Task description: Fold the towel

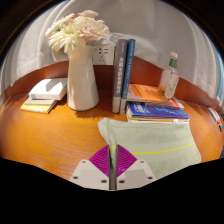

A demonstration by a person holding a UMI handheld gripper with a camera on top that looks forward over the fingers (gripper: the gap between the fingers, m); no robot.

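At the bottom centre of the frame the gripper point(113, 163) has its two fingers pressed together on the near edge of the pale green towel point(150, 138), which spreads right of centre on the wooden table point(55, 135). Behind it lie stacked books point(155, 104); upright books point(122, 75) stand mid-frame. Upper left stands a white vase point(82, 80) of flowers point(78, 30); a bottle point(170, 76) stands upper right.

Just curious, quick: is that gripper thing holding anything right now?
Gripper: shut on the towel, pinching its near edge above the table.
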